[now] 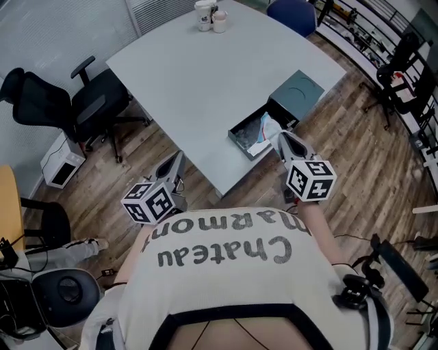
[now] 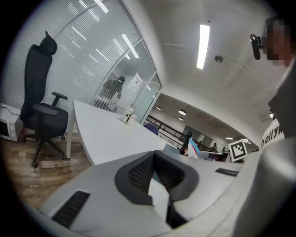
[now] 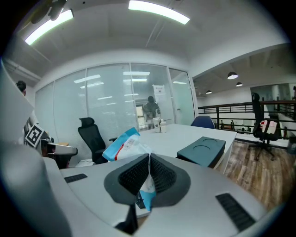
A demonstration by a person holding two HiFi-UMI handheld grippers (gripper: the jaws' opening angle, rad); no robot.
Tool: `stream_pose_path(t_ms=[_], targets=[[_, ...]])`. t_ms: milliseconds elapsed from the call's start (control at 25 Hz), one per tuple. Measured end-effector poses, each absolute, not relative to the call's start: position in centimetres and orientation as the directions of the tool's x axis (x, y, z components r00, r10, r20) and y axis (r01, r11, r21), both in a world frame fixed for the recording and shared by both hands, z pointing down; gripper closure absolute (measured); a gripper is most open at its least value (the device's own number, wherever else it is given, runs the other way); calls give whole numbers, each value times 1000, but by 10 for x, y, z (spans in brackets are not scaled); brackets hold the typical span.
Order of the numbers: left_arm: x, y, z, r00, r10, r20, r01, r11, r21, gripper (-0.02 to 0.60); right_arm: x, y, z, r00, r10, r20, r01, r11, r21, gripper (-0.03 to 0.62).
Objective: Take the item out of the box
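Note:
An open dark box [image 1: 241,139] sits at the near corner of the white table [image 1: 205,68], and its lid [image 1: 299,92] lies beside it to the right. My right gripper [image 1: 282,142] is over the box's right end, shut on a blue and white packet [image 1: 264,128]. In the right gripper view the packet [image 3: 121,145] stands up from between the closed pads [image 3: 134,175], with the lid [image 3: 201,150] behind it. My left gripper [image 1: 172,166] hangs off the table's near left edge with its jaws together and nothing in them [image 2: 155,157].
Paper cups [image 1: 209,15] stand at the table's far edge. A black office chair [image 1: 82,102] is to the left and a blue chair [image 1: 291,14] at the far side. Wood floor surrounds the table, with another chair [image 1: 400,61] at the right.

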State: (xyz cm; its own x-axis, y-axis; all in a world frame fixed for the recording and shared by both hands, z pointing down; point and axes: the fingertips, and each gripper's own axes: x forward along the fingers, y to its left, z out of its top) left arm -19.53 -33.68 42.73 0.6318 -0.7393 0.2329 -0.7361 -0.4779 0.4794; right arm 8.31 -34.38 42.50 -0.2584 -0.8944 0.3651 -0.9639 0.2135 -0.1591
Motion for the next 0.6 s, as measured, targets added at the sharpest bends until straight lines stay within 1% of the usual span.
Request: stream_pose_path(t_ms=[360,600], targets=[[-184,-333,414,642,-739,204,-726,-502,470,588,96,-332,411,-240,-912,332,-969,203,-143,584],[-150,-303,407,658,-727,197,-718,-525,457,588,122,-302,408,-251,-912,323,-963,203,-177,584]])
